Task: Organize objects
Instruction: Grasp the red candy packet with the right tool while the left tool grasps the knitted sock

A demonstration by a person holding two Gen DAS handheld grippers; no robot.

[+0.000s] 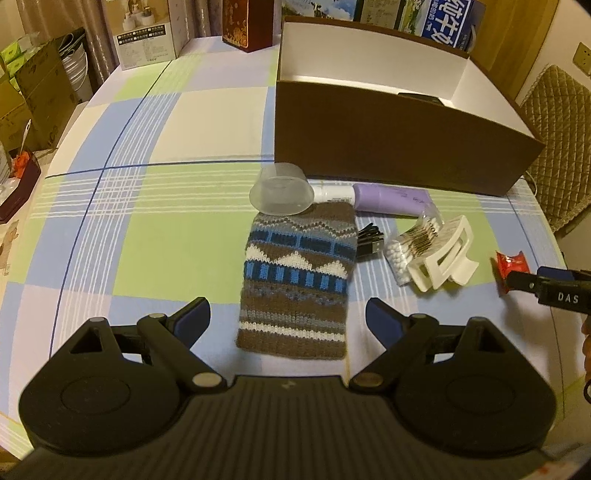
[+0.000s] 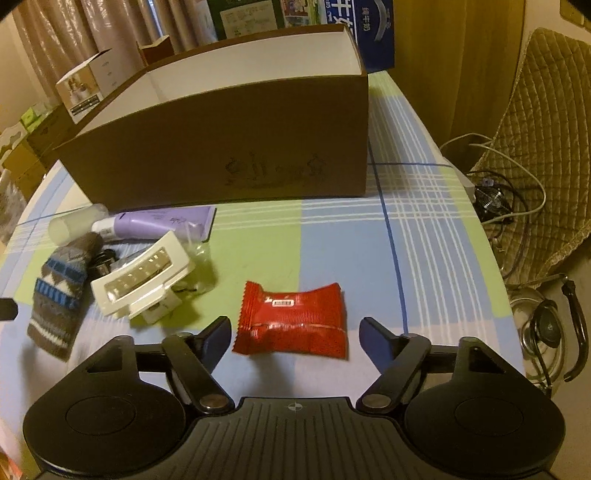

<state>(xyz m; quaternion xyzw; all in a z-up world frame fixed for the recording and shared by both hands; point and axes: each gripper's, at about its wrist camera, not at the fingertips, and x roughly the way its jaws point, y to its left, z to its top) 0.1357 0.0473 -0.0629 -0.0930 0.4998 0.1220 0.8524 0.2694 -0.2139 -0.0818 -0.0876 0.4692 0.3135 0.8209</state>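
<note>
My left gripper (image 1: pixel 287 314) is open, its jaws on either side of the near end of a knitted patterned sock (image 1: pixel 297 278). Beyond the sock lie a clear plastic cap (image 1: pixel 280 194), a purple tube (image 1: pixel 384 197), a black comb (image 1: pixel 367 242), a bag of cotton swabs (image 1: pixel 410 243) and a white hair claw (image 1: pixel 445 258). My right gripper (image 2: pixel 294 332) is open around a red snack packet (image 2: pixel 291 321), which also shows in the left wrist view (image 1: pixel 511 264). A brown open box (image 1: pixel 399 144) with a white inside stands behind; it also shows in the right wrist view (image 2: pixel 229 147).
The table has a checked blue, green and white cloth (image 1: pixel 155 221). Cartons (image 1: pixel 147 37) and a dark red box (image 1: pixel 247 26) stand at the far edge. A quilted chair (image 2: pixel 543 147), cables (image 2: pixel 495 206) and a kettle (image 2: pixel 546 332) lie off the right edge.
</note>
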